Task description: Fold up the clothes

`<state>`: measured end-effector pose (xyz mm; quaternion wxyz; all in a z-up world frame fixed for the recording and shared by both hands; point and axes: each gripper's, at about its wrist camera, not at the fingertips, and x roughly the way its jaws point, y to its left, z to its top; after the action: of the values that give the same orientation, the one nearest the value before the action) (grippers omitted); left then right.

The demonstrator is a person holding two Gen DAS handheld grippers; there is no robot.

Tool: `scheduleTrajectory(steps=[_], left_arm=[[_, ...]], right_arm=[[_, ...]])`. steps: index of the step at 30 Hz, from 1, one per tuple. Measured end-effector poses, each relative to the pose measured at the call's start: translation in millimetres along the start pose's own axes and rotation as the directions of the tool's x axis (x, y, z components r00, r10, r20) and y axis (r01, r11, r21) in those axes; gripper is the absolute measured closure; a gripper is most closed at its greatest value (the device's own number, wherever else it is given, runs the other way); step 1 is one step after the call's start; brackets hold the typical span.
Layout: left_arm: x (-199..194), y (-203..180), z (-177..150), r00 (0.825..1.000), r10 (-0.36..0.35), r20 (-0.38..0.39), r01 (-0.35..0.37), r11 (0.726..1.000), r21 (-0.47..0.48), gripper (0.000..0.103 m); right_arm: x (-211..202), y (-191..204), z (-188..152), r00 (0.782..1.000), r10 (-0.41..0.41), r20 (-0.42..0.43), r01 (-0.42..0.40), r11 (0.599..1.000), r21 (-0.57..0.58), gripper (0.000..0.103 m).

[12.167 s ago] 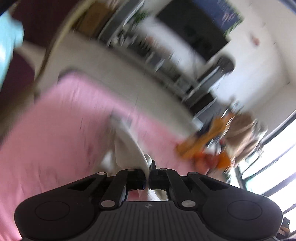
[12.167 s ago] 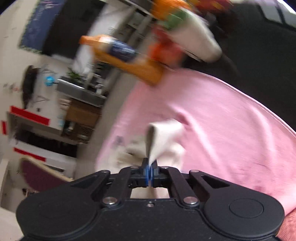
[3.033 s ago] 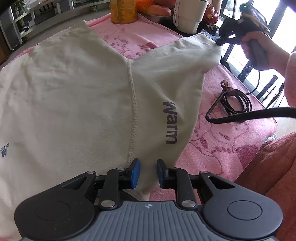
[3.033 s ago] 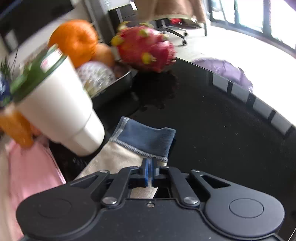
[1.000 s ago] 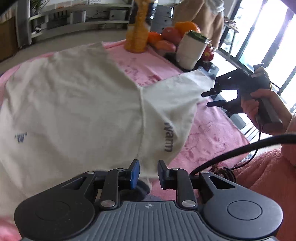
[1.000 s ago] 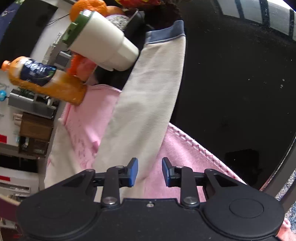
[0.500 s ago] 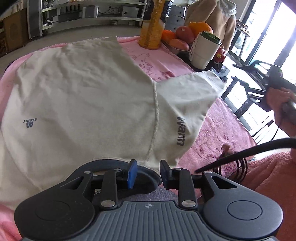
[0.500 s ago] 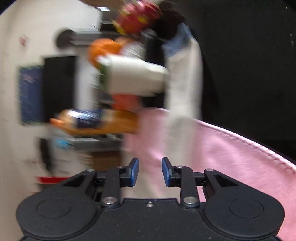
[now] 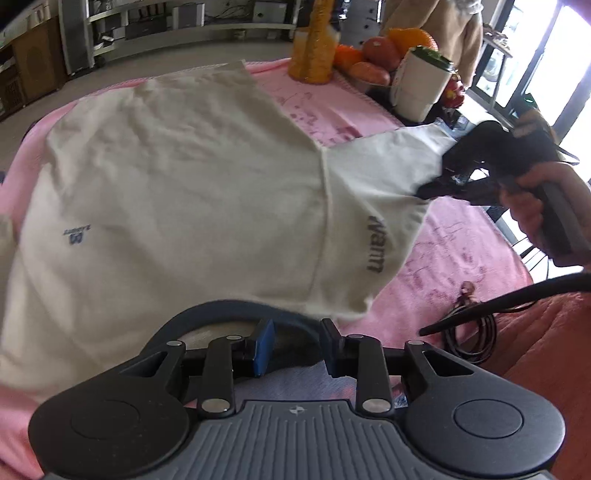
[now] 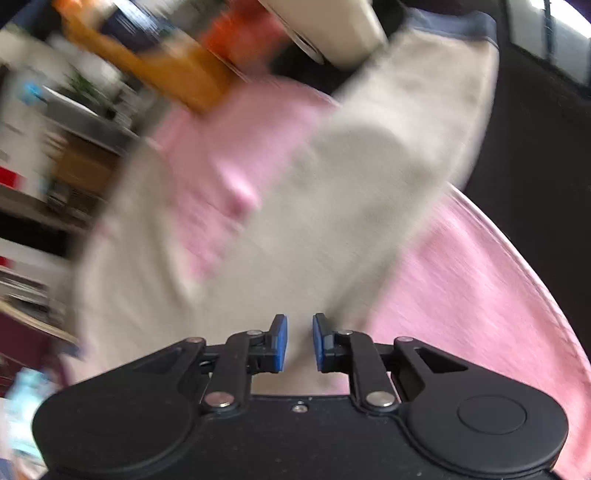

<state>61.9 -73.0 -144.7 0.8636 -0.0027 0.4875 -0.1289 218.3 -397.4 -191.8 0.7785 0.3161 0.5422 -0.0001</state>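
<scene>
A cream sweatshirt [image 9: 192, 192] lies spread flat on a pink cloth [image 9: 454, 258], with its blue collar [image 9: 236, 312] nearest me. My left gripper [image 9: 295, 347] is open and empty, just above the collar. The right sleeve [image 9: 388, 173], printed "warm", stretches to the right, ending in a blue cuff [image 10: 458, 22]. My right gripper [image 10: 299, 343] is open and empty, low over the sleeve [image 10: 369, 206]; it also shows in the left wrist view [image 9: 454, 181] at the sleeve's edge. The right wrist view is motion-blurred.
At the table's far end stand an orange juice bottle [image 9: 314, 40], a white cup with a green lid [image 9: 421, 85] and a tray of fruit [image 9: 373, 59]. A black cable [image 9: 476, 317] lies on the cloth at right. The black table edge [image 10: 535, 155] lies beyond the cloth.
My right gripper has swung in toward the sleeve from beyond the table edge. My left gripper has drawn back over the collar and stays open.
</scene>
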Motion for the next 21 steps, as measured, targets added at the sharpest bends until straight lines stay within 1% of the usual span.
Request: scheduleTrajectory(steps=[1,2,3,4,5,6,7,8,10,12,14,16,19,21], left_arm=[[-1.4,3.2,-1.4,1.000,0.006,-0.008,-0.006,1.000,-0.007,0.075],[-2.9,6.1,-2.9,1.000,0.013,-0.015,-0.013,1.000,-0.014,0.075],[-4.9,9.3,-4.3,1.000,0.022,-0.020,-0.022,1.000,-0.021,0.075],[-8.0,13.4,-6.2,0.999,0.033,-0.024,-0.034,0.999,-0.029,0.075],[-11.2,17.6,-8.1,0.999,0.045,-0.028,-0.046,0.998,-0.037,0.075],[-16.2,23.1,-10.5,0.998,0.058,-0.024,-0.059,0.997,-0.044,0.075],[-21.3,28.7,-12.8,0.997,0.071,-0.020,-0.071,0.996,-0.050,0.075],[-26.3,34.3,-15.2,0.996,0.083,-0.016,-0.084,0.995,-0.056,0.075],[-41.3,53.4,-17.3,0.993,0.117,0.004,-0.116,0.989,-0.092,0.075],[-56.3,72.7,-19.4,0.988,0.151,0.024,-0.147,0.981,-0.129,0.074],[-77.2,100.4,-16.4,0.976,0.208,0.058,-0.194,0.963,-0.186,0.074],[-96.9,130.8,-14.8,0.961,0.262,0.093,-0.230,0.937,-0.262,0.074],[-118.2,174.3,-6.0,0.931,0.343,0.124,-0.277,0.887,-0.369,0.074],[-129.5,202.4,2.1,0.908,0.395,0.136,-0.304,0.847,-0.436,0.074]], right_arm=[[-6.5,-1.1,-2.7,0.998,-0.051,0.026,0.051,0.999,-0.010,0.103],[-14.8,-1.6,-5.6,0.992,-0.109,0.063,0.111,0.994,-0.023,0.103],[-23.0,-2.1,-8.4,0.981,-0.167,0.102,0.171,0.985,-0.032,0.095],[-30.8,-2.2,-11.0,0.972,-0.194,0.133,0.201,0.979,-0.035,0.094],[-38.1,-1.9,-13.4,0.966,-0.202,0.160,0.210,0.977,-0.033,0.094],[-47.5,-0.5,-16.4,0.970,-0.164,0.177,0.171,0.985,-0.025,0.094],[-58.2,1.7,-19.8,0.978,-0.093,0.189,0.097,0.995,-0.014,0.094],[-67.2,11.0,-24.3,0.978,-0.048,0.204,0.056,0.998,-0.034,0.094],[-83.0,39.8,-34.9,0.972,0.004,0.234,0.024,0.993,-0.116,0.093],[-96.6,72.6,-43.8,0.964,0.061,0.257,-0.007,0.979,-0.203,0.093],[-105.1,115.1,-48.7,0.955,0.125,0.269,-0.041,0.953,-0.299,0.093],[-111.9,154.0,-53.8,0.943,0.185,0.278,-0.067,0.920,-0.386,0.092],[-109.5,216.8,-69.7,0.936,0.262,0.235,-0.110,0.852,-0.512,0.092],[-102.4,259.7,-81.7,0.935,0.296,0.194,-0.130,0.797,-0.590,0.092]])
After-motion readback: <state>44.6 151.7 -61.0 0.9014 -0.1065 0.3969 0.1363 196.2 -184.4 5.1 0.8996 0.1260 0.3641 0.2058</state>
